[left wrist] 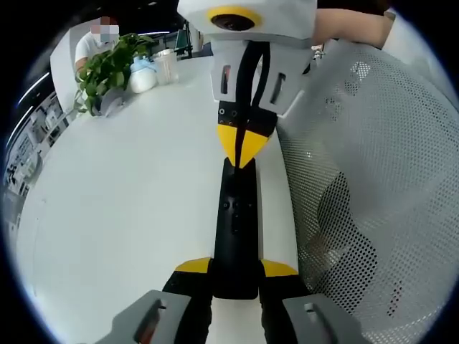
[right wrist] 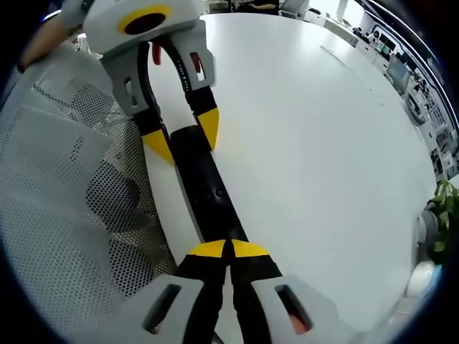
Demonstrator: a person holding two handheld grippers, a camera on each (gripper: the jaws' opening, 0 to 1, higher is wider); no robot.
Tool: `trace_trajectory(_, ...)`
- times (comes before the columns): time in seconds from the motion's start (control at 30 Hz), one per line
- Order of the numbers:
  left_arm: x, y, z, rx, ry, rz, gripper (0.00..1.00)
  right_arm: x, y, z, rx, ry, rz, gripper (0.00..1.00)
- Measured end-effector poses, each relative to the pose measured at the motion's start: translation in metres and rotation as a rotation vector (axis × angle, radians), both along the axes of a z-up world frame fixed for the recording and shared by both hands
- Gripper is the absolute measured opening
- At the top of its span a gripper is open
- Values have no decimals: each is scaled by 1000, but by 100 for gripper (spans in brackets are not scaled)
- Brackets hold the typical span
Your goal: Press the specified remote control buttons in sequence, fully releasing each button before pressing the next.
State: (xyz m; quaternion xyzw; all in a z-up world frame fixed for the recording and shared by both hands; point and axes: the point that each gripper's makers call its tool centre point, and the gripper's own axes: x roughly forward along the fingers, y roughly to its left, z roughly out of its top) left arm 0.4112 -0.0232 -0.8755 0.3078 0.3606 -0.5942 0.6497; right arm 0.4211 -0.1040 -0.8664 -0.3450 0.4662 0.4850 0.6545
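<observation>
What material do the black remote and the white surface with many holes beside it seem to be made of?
The remote looks like matte black plastic: dark, smooth, with little glare. The perforated surface is white with regular small round holes; it may be painted metal or moulded plastic, I cannot tell which.

Lighting: bright, even, diffuse indoor light in both views. White table (left wrist: pixel 129 215) reads near overexposed, with little surface detail at centre frame. Shadows: soft and faint; a weak one beside the black remote control (left wrist: pixel 235 236) in the left gripper view. Glare: mild sheen along the remote's upper face in the right gripper view. Distortion: strong fisheye bending; table edges curve toward the frame borders. Focus: centre sharp; the plant (left wrist: pixel 107 68) at upper left and the perforated white mesh (right wrist: pixel 64 179) at the left edge soften.
</observation>
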Motion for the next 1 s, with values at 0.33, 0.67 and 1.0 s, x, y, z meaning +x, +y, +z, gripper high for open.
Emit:
trace_trajectory(0.33, 0, 0, 0, 2, -1, 0, 24, -1, 6, -1, 12, 7, 18, 0)
trace_trajectory(0.67, 0, 0, 0, 1, 0, 0, 24, -1, 11, -1, 15, 9, 37, 0)
trace_trajectory(1.0, 0, 0, 0, 2, -1, -2, 24, -1, 11, -1, 4, 12, 48, 0)
